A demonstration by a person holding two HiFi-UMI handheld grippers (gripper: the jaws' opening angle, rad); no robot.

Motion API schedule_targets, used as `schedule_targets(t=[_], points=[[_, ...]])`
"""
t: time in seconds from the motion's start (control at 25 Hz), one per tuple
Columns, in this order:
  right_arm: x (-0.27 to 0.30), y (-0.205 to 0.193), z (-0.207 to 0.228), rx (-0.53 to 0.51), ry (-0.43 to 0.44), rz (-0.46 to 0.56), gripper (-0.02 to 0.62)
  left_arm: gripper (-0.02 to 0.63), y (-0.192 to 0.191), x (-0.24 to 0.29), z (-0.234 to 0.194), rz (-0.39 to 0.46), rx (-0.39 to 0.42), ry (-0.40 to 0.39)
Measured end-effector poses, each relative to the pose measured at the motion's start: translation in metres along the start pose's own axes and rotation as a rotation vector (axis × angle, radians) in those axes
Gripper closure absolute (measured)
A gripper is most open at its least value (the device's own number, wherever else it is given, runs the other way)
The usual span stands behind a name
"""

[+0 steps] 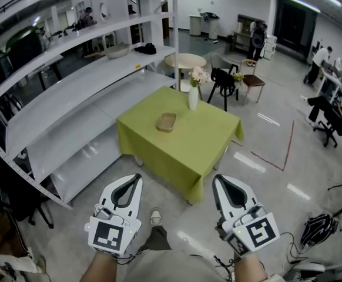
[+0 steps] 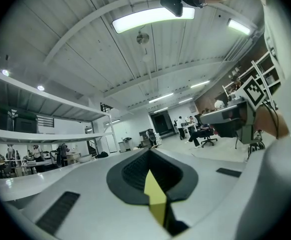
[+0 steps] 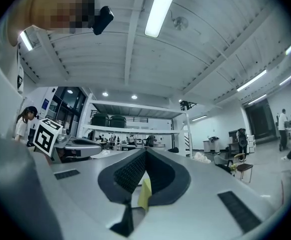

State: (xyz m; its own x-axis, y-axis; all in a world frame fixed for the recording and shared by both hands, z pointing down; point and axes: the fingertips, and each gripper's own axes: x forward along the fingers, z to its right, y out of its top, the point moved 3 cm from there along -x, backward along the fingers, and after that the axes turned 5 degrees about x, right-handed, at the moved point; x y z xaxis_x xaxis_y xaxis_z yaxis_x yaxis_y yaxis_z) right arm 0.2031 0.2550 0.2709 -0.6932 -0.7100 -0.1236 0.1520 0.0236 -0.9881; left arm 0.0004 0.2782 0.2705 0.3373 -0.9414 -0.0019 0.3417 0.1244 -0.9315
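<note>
**Desk:** Jaw state, both sides?

**Me:** Left gripper: in the left gripper view I see the two tips pressed together with nothing pinched. Only a sliver of yellow-green cloth shows through the hollow behind the pads. Right gripper: same reading in the right gripper view, tips meeting and nothing in them.

**Desk:** Position against the green-clothed table?

**Me:** I have both grippers side by side off the table's near corner, well apart from it, over the grey floor. The left one is on the shelving side. Neither touches anything.

**Desk:** Containers?

**Me:** Three noted.
- A shallow wooden tray sits near the middle of the table. I see only its own bottom inside.
- A white vase stands upright at the table's far edge, holding pale flowers.
- A pale bowl rests on the white shelving, beyond the table's far left corner. I cannot tell its contents from here. A dark bundle lies just beside it on the same shelf.
</note>
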Motion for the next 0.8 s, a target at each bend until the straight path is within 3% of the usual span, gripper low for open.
schedule_targets(t=[0.36,0.8], points=[[0.066,-0.019,0.031,-0.006,-0.012,-0.008,0.590,0.600,-0.030,0.056,-0.037,-0.002,-0.007,-0.018],[0.201,-0.037,0.071,-0.005,-0.055,-0.070,0.589,0.600,-0.078,0.159,-0.133,-0.033,-0.040,-0.079]])
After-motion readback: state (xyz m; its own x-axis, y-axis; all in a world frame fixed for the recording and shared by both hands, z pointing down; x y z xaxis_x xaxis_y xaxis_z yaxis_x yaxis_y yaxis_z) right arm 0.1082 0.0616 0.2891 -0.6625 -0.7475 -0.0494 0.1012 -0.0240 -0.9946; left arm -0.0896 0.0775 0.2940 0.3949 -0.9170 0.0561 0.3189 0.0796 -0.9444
